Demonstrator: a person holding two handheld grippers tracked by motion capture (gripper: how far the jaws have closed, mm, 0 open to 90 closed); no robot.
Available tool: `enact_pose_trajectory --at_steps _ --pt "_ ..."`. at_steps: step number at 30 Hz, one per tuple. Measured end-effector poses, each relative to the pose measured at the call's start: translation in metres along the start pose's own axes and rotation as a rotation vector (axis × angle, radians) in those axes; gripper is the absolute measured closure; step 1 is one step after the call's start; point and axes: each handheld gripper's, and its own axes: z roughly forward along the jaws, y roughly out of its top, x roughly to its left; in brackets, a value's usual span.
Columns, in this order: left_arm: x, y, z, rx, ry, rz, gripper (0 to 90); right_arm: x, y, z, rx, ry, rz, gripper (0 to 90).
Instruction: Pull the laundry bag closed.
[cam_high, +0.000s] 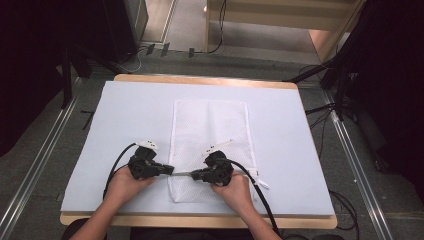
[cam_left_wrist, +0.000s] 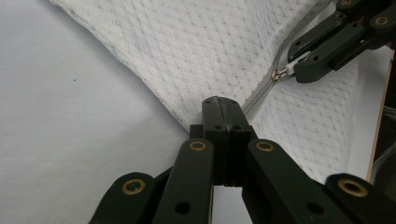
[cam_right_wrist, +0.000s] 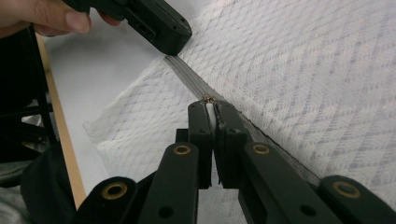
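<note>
- Presently, a white mesh bag (cam_high: 210, 145) is laid flat near the middle of the pale blue mat (cam_high: 125, 115), its zipper (cam_right_wrist: 187, 72) running across the near end.
- The left gripper (cam_high: 170, 171) is clamped on the zipper's end at the bag's left edge, jaws pressed together.
- The zipper pull (cam_right_wrist: 210, 114) is pinched between the closed jaws of the right gripper (cam_high: 194, 174).
- Both grippers are pointed at each other, close together.

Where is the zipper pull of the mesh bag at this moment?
The zipper pull sits pinched in the right gripper, on the zipper across the near end of the white mesh bag, with the left gripper clamping the bag's edge close by.
</note>
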Motion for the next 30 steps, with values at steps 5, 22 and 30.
enact_pose_trajectory --at_steps 5,22,30 --pt "0.000 0.000 0.000 0.001 0.000 0.001 90.0 0.000 -0.001 -0.001 -0.002 0.002 0.004 88.8" --pt "0.000 0.000 0.000 0.002 0.002 -0.002 90.0 -0.011 -0.009 -0.013 -0.016 -0.002 0.033 88.8" --pt "0.000 0.000 0.000 0.001 0.001 -0.003 90.0 -0.012 -0.010 -0.017 -0.019 0.003 0.038 88.8"
